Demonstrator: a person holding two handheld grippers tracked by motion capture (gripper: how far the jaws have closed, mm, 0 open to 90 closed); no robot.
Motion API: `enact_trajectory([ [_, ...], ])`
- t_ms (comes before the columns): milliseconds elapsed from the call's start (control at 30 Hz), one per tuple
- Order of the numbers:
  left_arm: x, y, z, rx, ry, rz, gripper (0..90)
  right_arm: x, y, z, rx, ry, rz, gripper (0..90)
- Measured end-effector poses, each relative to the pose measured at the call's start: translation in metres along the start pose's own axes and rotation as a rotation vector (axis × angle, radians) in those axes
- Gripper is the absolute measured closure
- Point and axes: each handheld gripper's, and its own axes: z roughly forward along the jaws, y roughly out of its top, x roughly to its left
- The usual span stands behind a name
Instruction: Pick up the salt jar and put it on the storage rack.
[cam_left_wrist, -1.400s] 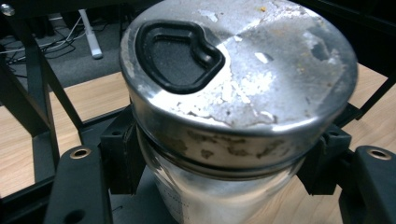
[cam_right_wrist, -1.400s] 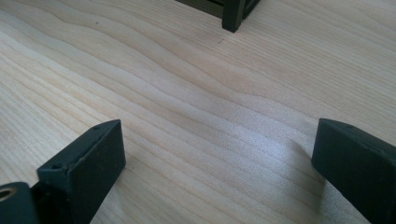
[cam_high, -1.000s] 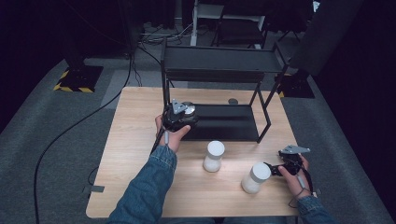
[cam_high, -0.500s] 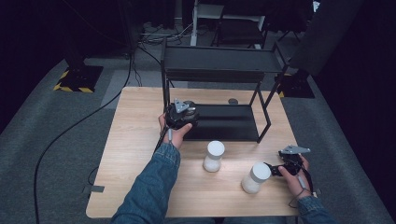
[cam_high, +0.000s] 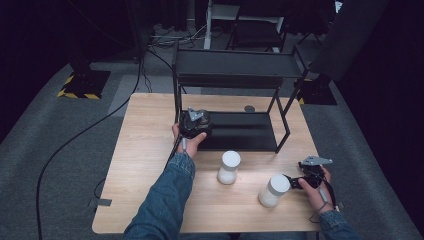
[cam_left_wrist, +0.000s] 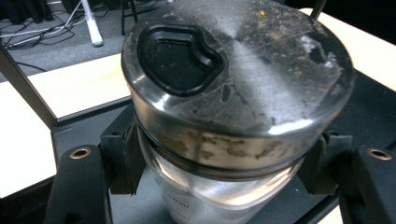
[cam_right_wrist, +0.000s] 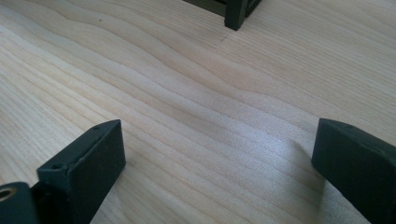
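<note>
Left gripper view puts the jar (cam_left_wrist: 233, 116) right in front of me: a clear glass body under a wide brushed-metal lid (cam_left_wrist: 238, 65) with a black flip tab at about 10 o'clock on its top. The lid is scuffed and dusted with crumbs. Both black pads (cam_left_wrist: 122, 161) press the glass just under the lid's rim, at 9 and 3 o'clock, so the left gripper (cam_left_wrist: 224, 172) is clamped on the jar.

From the high view, that gripper (cam_high: 194, 122) sits at the left end of the rack's (cam_high: 235, 131) lower shelf, with the jar over the dark shelf surface. Two white bottles (cam_high: 228, 167) stand on the table (cam_high: 145, 150) in front of the rack.

I'd judge the jar stiff, fairly heavy for its size, and breakable. Smooth glass can slip, so a hold just beneath the lid is sensible: the overhang acts as a stop. It should be set down gently and flat.

The right gripper (cam_high: 300, 181) rests at about 4 o'clock on the table, just beside one bottle (cam_high: 273, 190). Its jaws stand wide apart with bare wood between them.
</note>
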Motion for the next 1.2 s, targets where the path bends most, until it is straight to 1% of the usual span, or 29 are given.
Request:
enact_trajectory([
  [367,0.0,-0.001,0.009,0.035,0.013,0.014,29.8,0.0,0.0,0.0,0.0,0.001,-0.001,2.7],
  [500,-0.001,0.0,0.011,0.053,0.022,0.035,29.8,0.0,0.0,0.0,0.001,0.002,-0.002,2.7],
  [567,-0.001,0.0,0.012,0.059,0.023,0.039,29.8,0.0,0.0,0.0,0.001,0.002,-0.002,2.7],
  [1200,-0.001,0.0,0.018,0.091,0.026,0.033,29.8,0.0,0.0,0.0,0.001,0.002,-0.002,2.7],
])
